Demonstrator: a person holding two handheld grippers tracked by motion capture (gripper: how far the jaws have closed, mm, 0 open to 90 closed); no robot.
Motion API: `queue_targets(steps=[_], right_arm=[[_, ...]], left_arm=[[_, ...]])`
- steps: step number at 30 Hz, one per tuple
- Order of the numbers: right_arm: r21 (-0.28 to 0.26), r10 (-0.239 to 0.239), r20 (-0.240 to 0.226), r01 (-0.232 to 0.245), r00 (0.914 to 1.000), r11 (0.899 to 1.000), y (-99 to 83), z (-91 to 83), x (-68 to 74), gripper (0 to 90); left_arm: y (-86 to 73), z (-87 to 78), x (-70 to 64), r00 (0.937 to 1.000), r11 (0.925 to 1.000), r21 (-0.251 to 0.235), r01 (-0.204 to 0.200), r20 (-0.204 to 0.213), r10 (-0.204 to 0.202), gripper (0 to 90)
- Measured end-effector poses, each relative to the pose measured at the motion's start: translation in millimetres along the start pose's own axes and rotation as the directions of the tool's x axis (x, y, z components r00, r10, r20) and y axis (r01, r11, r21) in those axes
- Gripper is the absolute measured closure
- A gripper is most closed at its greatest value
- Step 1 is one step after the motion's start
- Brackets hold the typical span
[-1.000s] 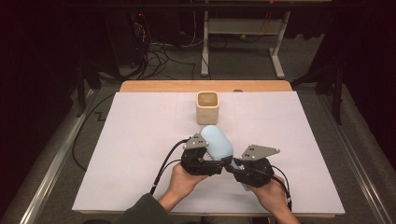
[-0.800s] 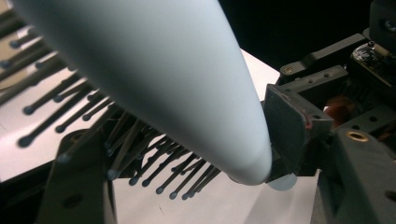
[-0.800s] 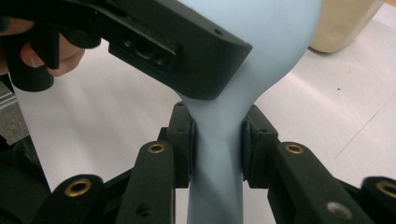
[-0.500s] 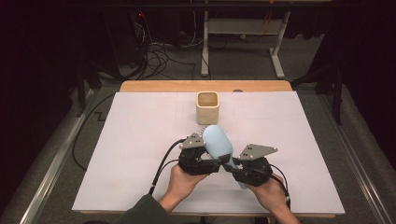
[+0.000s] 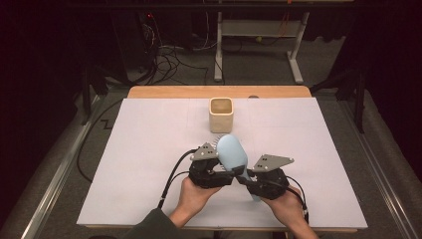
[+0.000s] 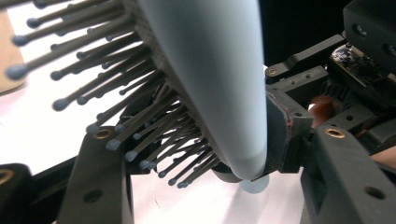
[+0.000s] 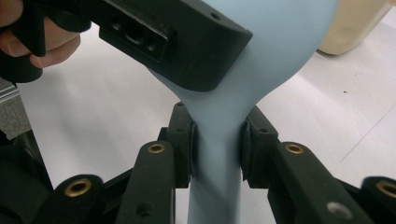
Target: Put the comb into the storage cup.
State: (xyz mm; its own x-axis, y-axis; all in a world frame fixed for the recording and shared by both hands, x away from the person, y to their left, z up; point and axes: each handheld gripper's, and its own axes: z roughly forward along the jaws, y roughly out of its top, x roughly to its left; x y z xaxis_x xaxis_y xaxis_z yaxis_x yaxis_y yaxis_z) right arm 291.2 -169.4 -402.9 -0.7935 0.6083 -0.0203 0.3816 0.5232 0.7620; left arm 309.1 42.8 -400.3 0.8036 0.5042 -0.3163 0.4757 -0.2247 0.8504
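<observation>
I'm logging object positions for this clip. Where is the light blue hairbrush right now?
In the high view the hairbrush is held above the white table near its front middle, between the left gripper and right gripper, in front of the beige cup.

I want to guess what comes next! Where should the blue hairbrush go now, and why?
Probably a short carry forward toward the beige cup. The light blue hairbrush is lifted off the white table, the right gripper is clamped on its handle and the left gripper grips its head, and the open cup stands just beyond the brush.
</observation>
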Motion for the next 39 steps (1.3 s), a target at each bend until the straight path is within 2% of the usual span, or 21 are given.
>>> queue_targets(steps=[7, 17, 25, 33, 39], right_arm=[[-0.019, -0.017, -0.001, 0.017, 0.9999, 1.0, 3.4, -1.7, 5.3, 70.6], [-0.019, -0.011, -0.021, 0.01, 0.9997, 1.0, 3.9, 0.0, 9.1, 70.7], [-0.031, 0.004, -0.04, -0.006, 0.9992, 0.999, 2.7, -1.7, 6.4, 70.5], [-0.049, 0.021, -0.058, -0.023, 0.9981, 0.999, 2.1, -4.2, 5.2, 69.8], [-0.036, 0.017, -0.07, -0.02, 0.9974, 0.999, 1.9, -1.7, 6.4, 66.0]], left_arm=[[2.1, -8.5, -1.6, 0.9994, 1.0, 0.001, 0.009, 0.033, -0.009, 51.4], [1.8, -12.1, -1.2, 0.9983, 0.9997, 0.024, 0.005, 0.057, -0.006, 53.6], [3.4, -11.1, 0.4, 0.9966, 0.9997, 0.016, 0.019, 0.08, -0.02, 54.4], [6.5, -13.1, -1.3, 0.9963, 0.9997, 0.023, 0.004, 0.086, -0.006, 54.5], [6.4, -14.6, -1.1, 0.9966, 0.9997, 0.022, -0.002, 0.083, 0.0, 54.6]])
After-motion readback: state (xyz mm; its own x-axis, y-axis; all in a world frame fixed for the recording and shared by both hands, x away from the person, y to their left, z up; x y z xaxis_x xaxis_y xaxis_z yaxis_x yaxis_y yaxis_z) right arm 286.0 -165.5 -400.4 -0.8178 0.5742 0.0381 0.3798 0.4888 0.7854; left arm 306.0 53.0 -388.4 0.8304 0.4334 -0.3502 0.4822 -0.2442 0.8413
